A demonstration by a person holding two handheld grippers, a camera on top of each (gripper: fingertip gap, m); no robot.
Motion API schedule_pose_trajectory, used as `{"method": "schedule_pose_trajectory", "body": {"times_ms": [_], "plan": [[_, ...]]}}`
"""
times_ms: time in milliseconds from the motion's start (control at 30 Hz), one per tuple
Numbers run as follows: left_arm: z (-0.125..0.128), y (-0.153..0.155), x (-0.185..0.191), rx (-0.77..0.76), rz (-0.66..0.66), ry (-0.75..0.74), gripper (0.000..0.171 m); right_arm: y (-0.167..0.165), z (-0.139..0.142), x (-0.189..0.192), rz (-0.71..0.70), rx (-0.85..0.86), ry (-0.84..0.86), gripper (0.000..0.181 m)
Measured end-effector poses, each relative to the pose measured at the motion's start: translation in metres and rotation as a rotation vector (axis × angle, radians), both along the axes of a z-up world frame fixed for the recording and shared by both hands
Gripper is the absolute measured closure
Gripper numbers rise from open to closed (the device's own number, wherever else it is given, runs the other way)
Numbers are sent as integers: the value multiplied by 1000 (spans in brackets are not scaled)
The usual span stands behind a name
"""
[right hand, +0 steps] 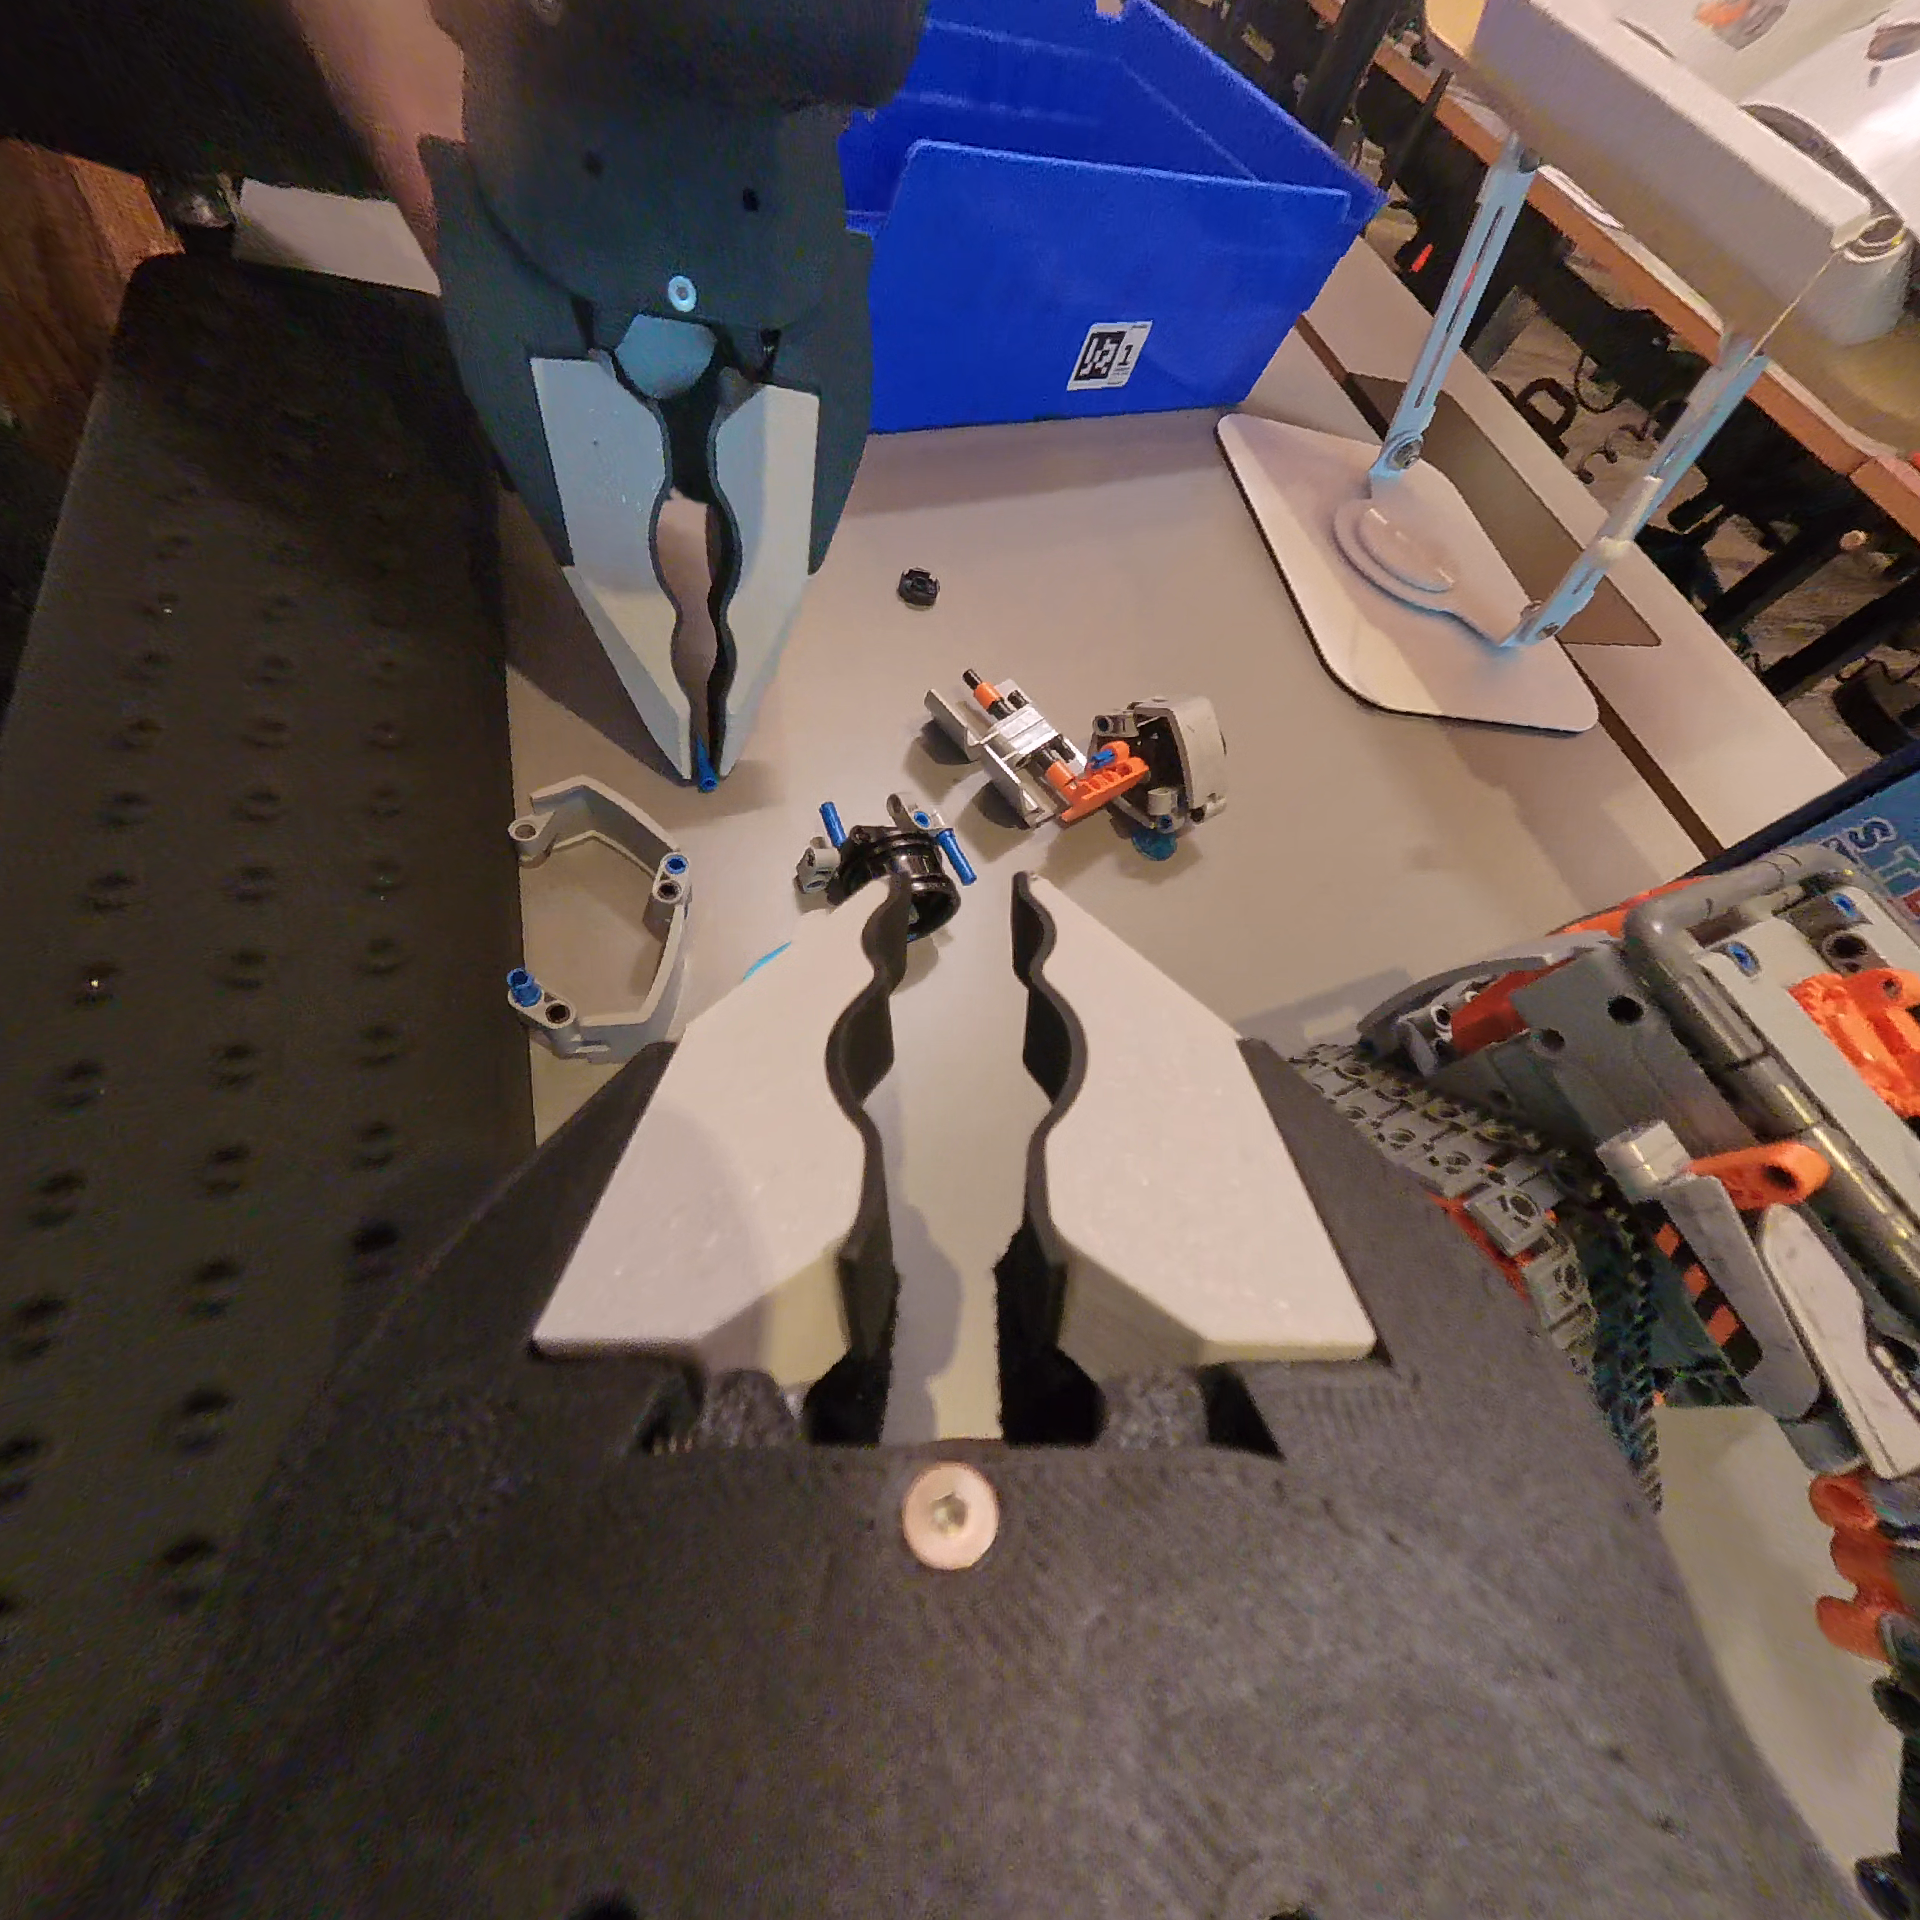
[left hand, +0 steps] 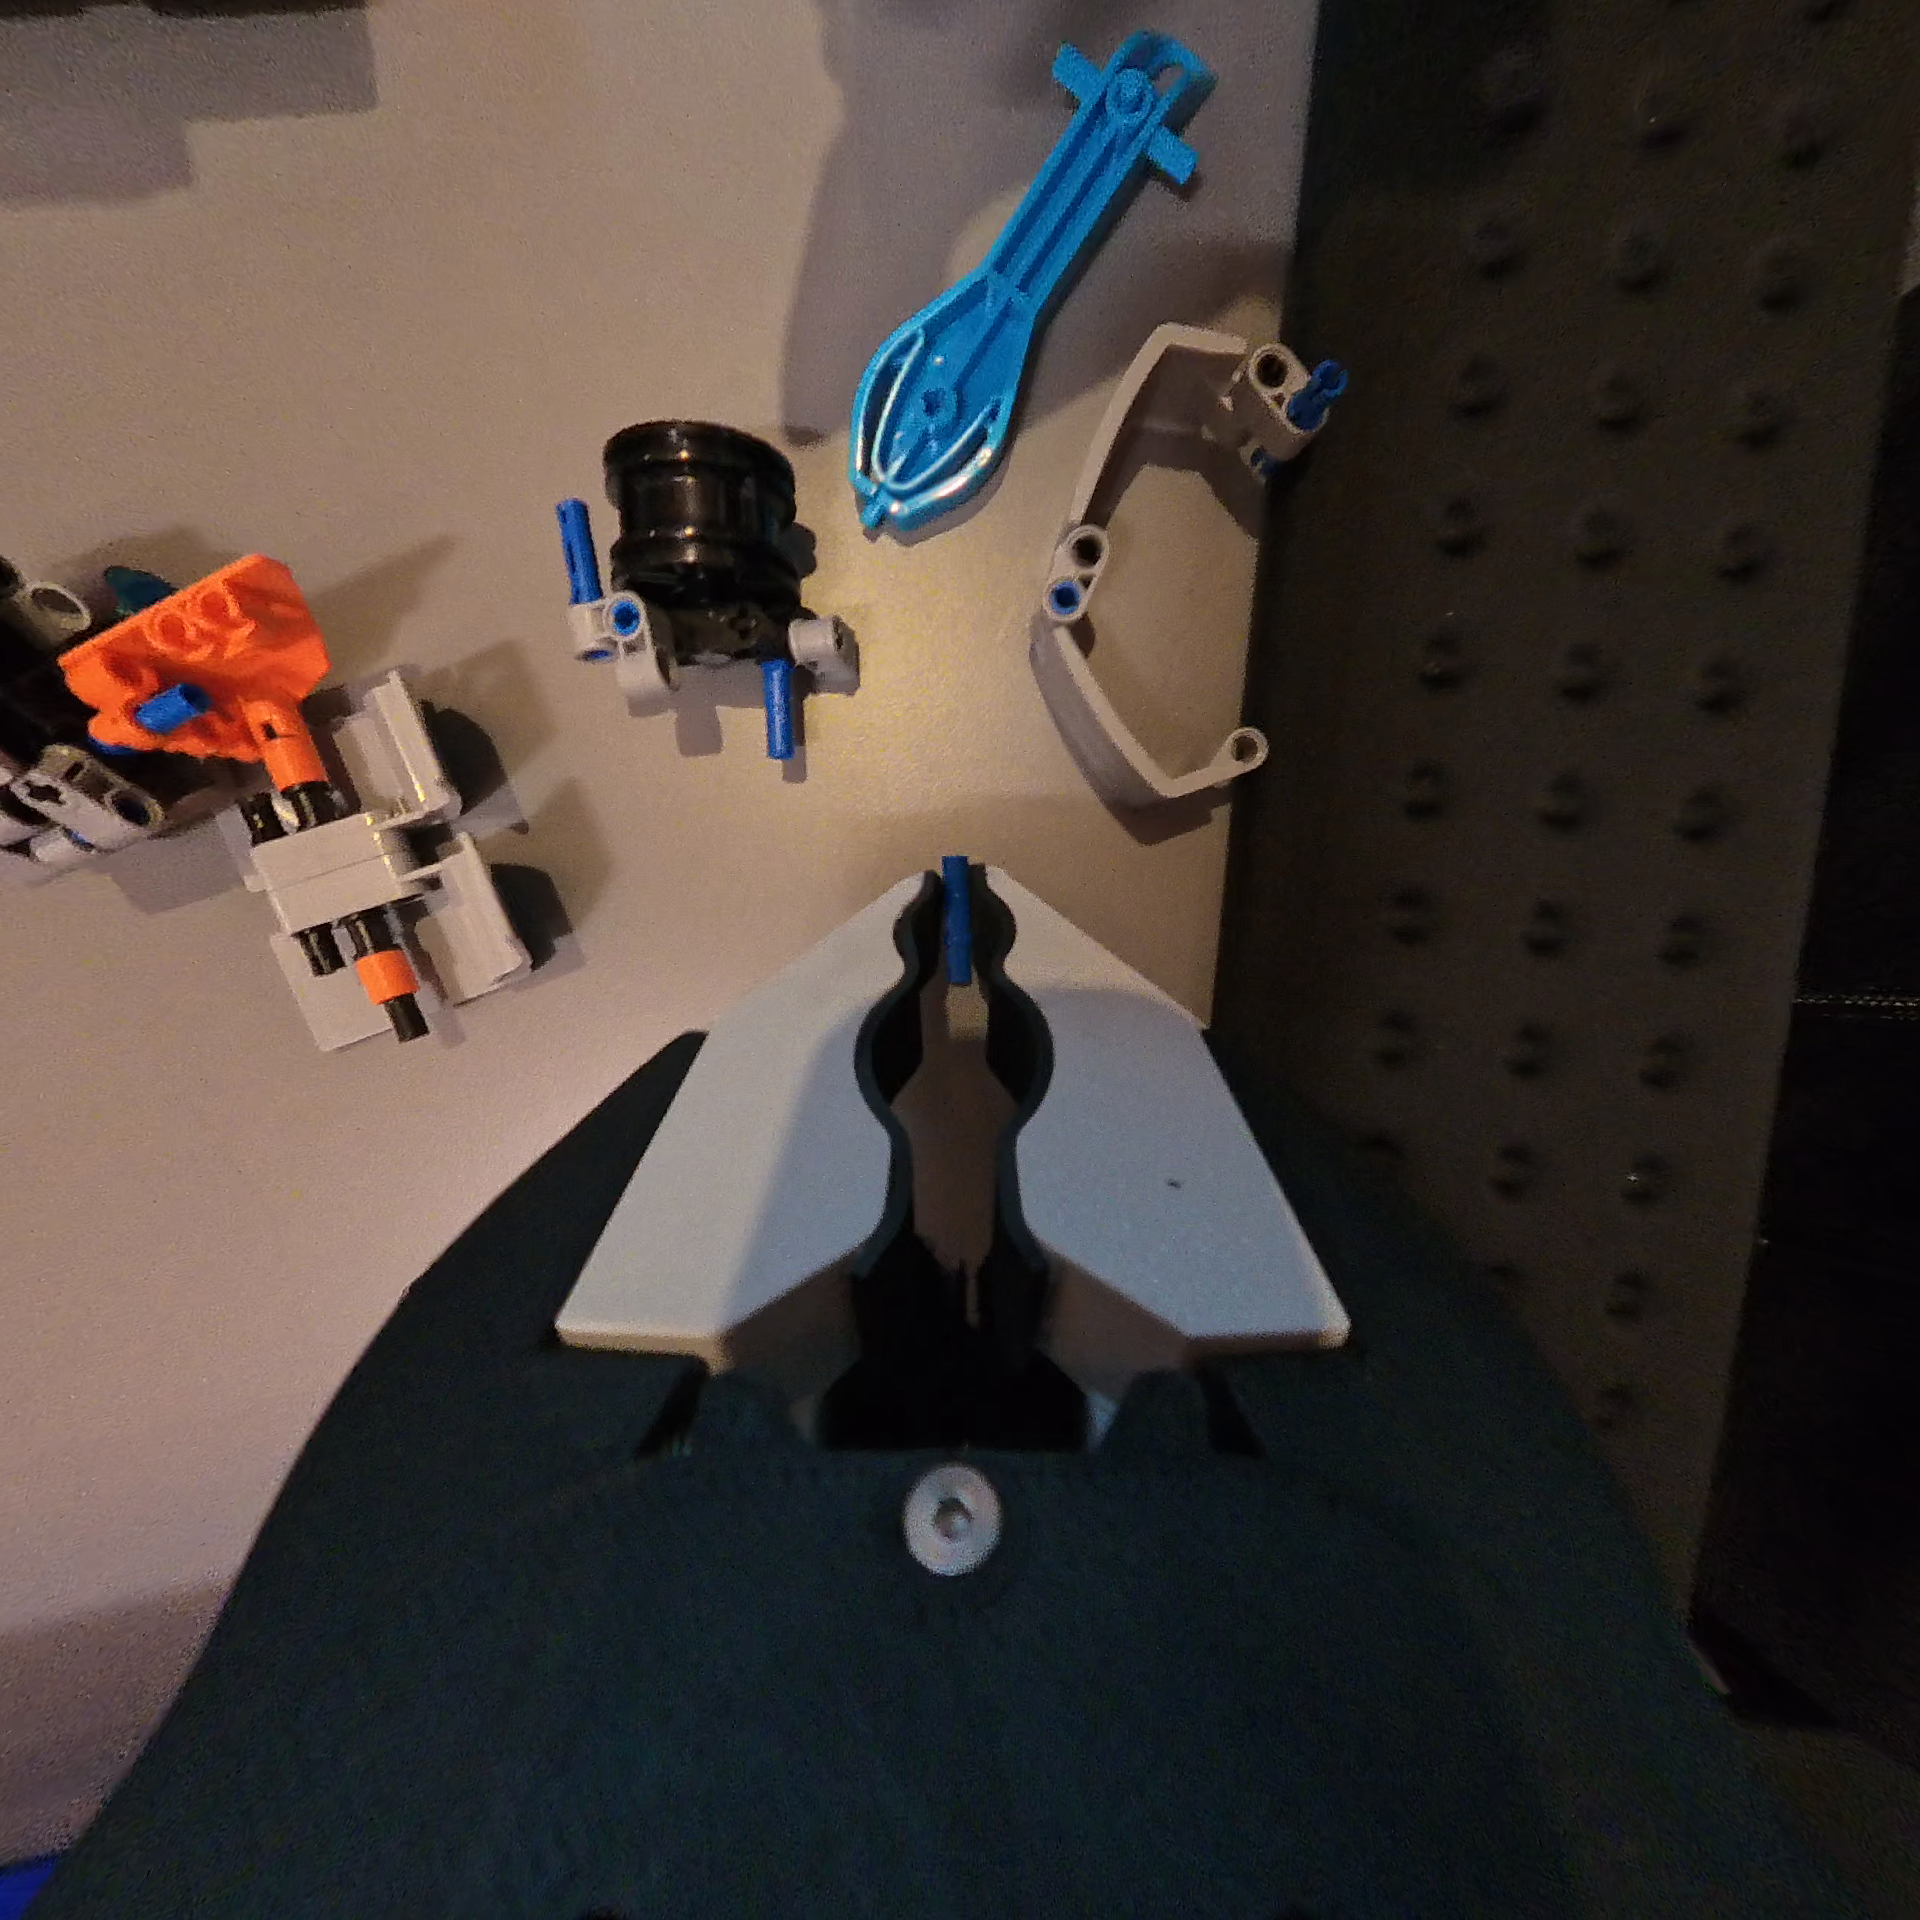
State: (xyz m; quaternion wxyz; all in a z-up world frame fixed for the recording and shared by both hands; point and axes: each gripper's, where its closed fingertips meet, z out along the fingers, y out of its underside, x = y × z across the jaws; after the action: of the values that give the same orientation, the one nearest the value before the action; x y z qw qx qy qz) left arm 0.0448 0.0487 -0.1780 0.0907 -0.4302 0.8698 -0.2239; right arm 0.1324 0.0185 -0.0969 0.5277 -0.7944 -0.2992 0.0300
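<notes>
Pinching a small blue pin [left hand: 956, 920] at its very tips, the left gripper [left hand: 954, 883] hangs over the grey table [left hand: 312, 1195], its pale wedge fingers pressed together on the pin, which stands on end between them and pokes out past the tips; the right gripper [right hand: 951, 894] is spread apart and holds nothing, its left fingertip just over a black wheel hub [right hand: 902, 860] fitted with grey connectors and blue pins; ahead of the left gripper lie that hub, a curved grey panel [left hand: 1122, 623] beside the black perforated board [left hand: 1558, 727], and a flat bright-blue paddle-shaped piece [left hand: 997, 312] farther off; to its left sits a grey block assembly [left hand: 384, 862] with an orange piece and black axles; in the right wrist view a small black round part [right hand: 918, 585] lies apart, a blue bin [right hand: 1091, 239] stands behind, a white lamp base [right hand: 1403, 561] to the right, and a larger grey-and-orange brick model [right hand: 1662, 1143] crowds the right edge; the fingers' inner faces are wavy, lined in dark rubber.
</notes>
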Motion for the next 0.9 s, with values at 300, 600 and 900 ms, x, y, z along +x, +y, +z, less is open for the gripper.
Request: {"method": "schedule_pose_trajectory", "body": {"times_ms": [300,600,900], "plan": [[7,16,-24,-44,16,-18,144,1,-2,-4,16,-5,-8,164],[-2,4,-15,-43,-29,-73,168,2,-5,-7,18,-15,-12,164],[21,-13,-1,-143,-32,-188,170,0,2,-40,105,15,-30,163]]}}
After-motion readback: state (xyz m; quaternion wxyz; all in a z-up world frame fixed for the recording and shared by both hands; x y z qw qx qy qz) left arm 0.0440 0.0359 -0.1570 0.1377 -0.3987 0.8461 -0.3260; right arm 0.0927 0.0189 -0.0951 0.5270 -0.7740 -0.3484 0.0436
